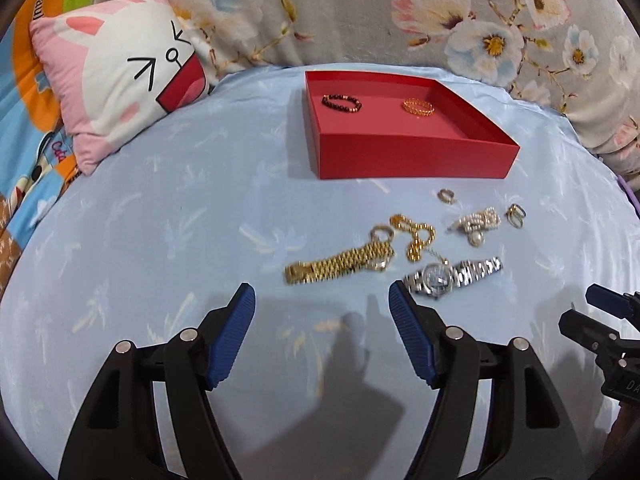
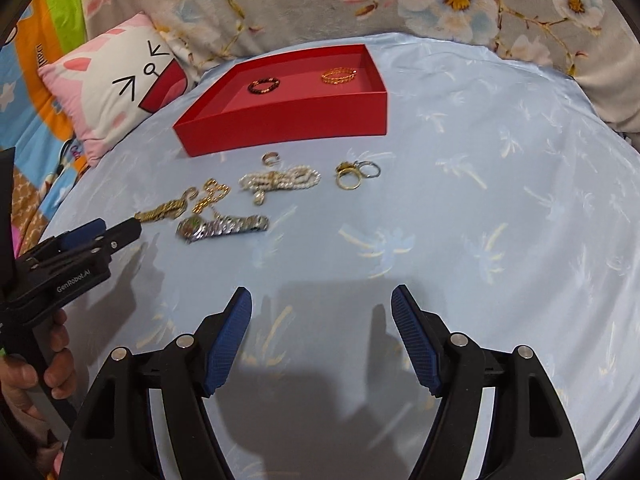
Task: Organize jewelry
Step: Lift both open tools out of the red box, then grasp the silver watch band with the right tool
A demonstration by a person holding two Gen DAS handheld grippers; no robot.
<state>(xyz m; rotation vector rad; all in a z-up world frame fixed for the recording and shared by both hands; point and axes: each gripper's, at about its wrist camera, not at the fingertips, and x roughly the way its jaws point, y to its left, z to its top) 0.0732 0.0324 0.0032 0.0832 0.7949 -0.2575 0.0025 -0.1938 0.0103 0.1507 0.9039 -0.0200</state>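
The left gripper [image 1: 322, 294] hangs with its jaws spread and nothing between them, bare sheet showing in the gap; the gold watch [image 1: 340, 265] lies just above that gap in the lower middle of the left wrist view, its long axis running left to right with a slight rise toward the right, so it lies across the line the fingers point along; the silver watch [image 1: 452, 276] sits just beside the tip of the right-hand blue pad, also lying roughly left to right; the right gripper [image 2: 322, 294] is likewise released and empty, and in its own view the same silver watch [image 2: 224, 227] lies well up and to the left of its jaws, so the left gripper looks the nearer of the 2 to both watches; judging by this, the coming move is a short reach by the left gripper onto the gold watch; the rest of the loose pile, a gold chain [image 1: 418, 236], a pearl strand [image 1: 478, 222] and a few rings [image 1: 516, 214], lies between the watches and the red tray [image 1: 416, 156], which sits in the upper middle and already holds a dark bead bracelet [image 1: 342, 103] and a gold bracelet [image 1: 418, 106]; everything rests on a pale blue bedsheet [image 1: 160, 220], soft and lightly creased; a rabbit cushion [image 1: 120, 76] lies at the upper left and a floral quilt [image 1: 360, 12] runs along the top.
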